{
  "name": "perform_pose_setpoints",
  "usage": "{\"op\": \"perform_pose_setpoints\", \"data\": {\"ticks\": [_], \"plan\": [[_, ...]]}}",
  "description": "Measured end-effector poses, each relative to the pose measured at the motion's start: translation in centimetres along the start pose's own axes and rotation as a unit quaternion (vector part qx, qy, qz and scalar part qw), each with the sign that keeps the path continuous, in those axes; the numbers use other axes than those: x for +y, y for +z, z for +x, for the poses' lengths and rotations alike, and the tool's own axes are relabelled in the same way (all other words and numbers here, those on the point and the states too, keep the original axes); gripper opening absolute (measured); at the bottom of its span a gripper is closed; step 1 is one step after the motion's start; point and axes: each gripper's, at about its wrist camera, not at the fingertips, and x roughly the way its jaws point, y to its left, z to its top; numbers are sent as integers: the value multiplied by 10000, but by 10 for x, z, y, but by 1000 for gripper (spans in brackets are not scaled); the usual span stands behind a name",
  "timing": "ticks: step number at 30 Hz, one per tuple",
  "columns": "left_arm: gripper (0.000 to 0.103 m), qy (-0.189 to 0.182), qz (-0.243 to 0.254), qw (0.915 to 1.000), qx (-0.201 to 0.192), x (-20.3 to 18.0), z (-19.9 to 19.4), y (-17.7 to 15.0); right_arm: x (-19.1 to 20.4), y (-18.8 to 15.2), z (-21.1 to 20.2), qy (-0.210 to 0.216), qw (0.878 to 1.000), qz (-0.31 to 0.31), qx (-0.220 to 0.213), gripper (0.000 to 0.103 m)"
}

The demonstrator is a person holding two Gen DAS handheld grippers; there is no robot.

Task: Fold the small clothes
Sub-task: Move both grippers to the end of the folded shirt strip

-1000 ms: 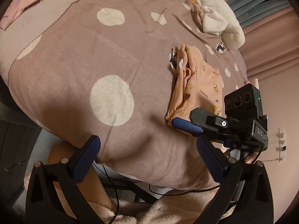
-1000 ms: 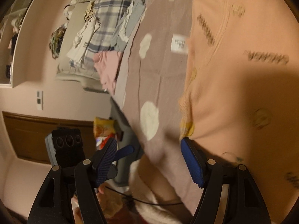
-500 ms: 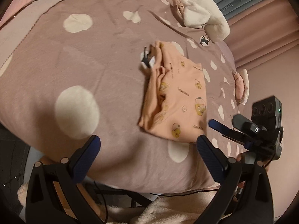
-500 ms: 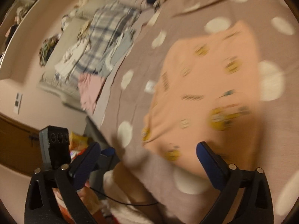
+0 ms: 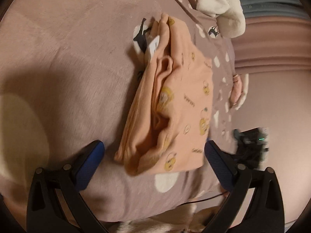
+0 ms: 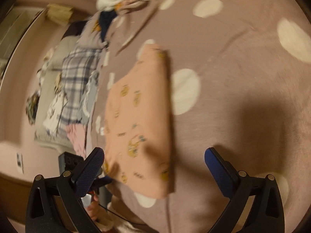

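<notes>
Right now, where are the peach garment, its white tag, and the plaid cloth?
peach garment (image 5: 180, 101): left wrist view, printed top layer.
white tag (image 5: 154, 45): left wrist view, its face.
plaid cloth (image 6: 77, 77): right wrist view, middle.

The left gripper (image 5: 153, 153) is held with its jaws spread wide, both blue pads (image 5: 91, 160) bare and nothing pinched between them. The right gripper (image 6: 154, 161) is likewise spread to its widest, its jaws having just been opened, with nothing clasped. Both are tilted downward.
</notes>
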Motion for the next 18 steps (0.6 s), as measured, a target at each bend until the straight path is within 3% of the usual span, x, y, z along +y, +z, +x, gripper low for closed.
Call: {"op": "perform_pose_setpoints", "data": {"ticks": [4, 7, 13, 18], "plan": [[103, -596, -47, 9977, 312, 5, 8, 16, -30, 9, 15, 585, 9955, 734, 90, 103], [103, -759, 37, 9963, 396, 1, 11, 20, -37, 15, 16, 988, 9894, 1057, -122, 103], [103, -296, 700, 9962, 434, -29, 32, 21, -14, 27, 32, 815, 9959, 378, 77, 103], [103, -642, 693, 9947, 407, -29, 39, 29, -12, 40, 44, 848, 9960, 267, 101, 103]]}}
